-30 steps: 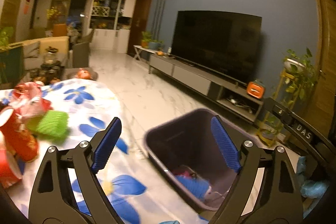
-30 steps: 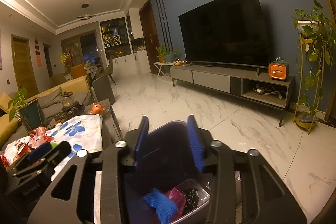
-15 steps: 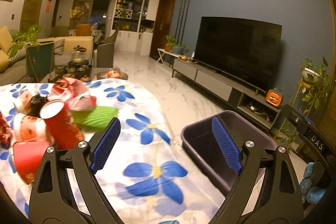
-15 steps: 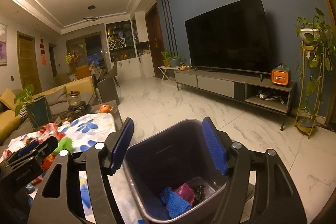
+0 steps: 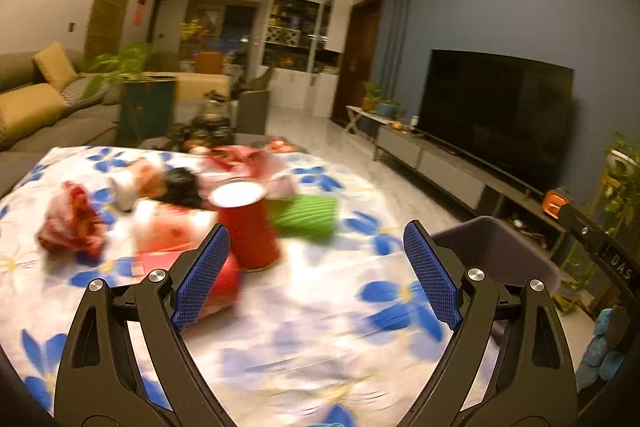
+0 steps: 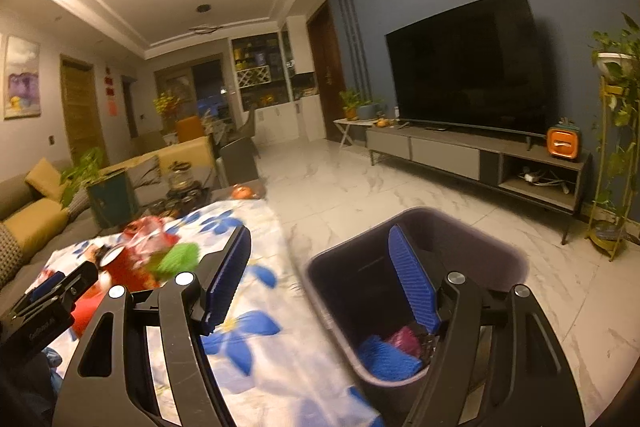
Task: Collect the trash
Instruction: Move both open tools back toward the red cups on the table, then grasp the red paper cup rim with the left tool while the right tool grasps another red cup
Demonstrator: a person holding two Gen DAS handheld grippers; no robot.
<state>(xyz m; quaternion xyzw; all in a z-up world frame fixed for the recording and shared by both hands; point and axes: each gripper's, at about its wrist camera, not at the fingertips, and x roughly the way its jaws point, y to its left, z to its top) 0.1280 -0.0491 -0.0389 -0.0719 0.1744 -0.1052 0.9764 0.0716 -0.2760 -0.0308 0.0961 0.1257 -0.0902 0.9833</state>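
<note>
- The left gripper (image 5: pixel 316 275) hangs over the near part of the table (image 5: pixel 304 359), its blue-padded jaws spread wide with nothing between them.
- The right gripper (image 6: pixel 320 275) is likewise released and empty; its left finger stands over the table's right edge and its right finger over the mouth of the trash bin (image 6: pixel 472 227).
- The bin sits on the floor just beside the table's right edge (dark purple-grey, open-topped). At its bottom lie a blue crumpled piece (image 6: pixel 386 357), a magenta wad (image 6: pixel 404 337) and something dark that cannot be made out.
- The table wears a white cloth with blue flowers (image 5: pixel 404 303); its near half carries no trash.
- Just past the left gripper's left finger a red paper cup (image 5: pixel 246 223) stands upright, mouth up, and a second red cup (image 5: pixel 224 283) lies on its side partly behind that finger.
- Right of the upright cup, touching or nearly so, lies a green ribbed piece (image 5: pixel 308 215).
- Toward the table's left edge sits a crumpled red-and-white wrapper (image 5: pixel 72 223); behind the cups, a heap of pink-red wrapping (image 5: pixel 244 163), a dark object (image 5: pixel 180 187) and pale scraps (all motion-blurred).
- Farther off: a sofa (image 5: pixel 36 111) on the left, and a television (image 6: pixel 468 63) above a low cabinet (image 6: pixel 460 151) against the blue wall.
</note>
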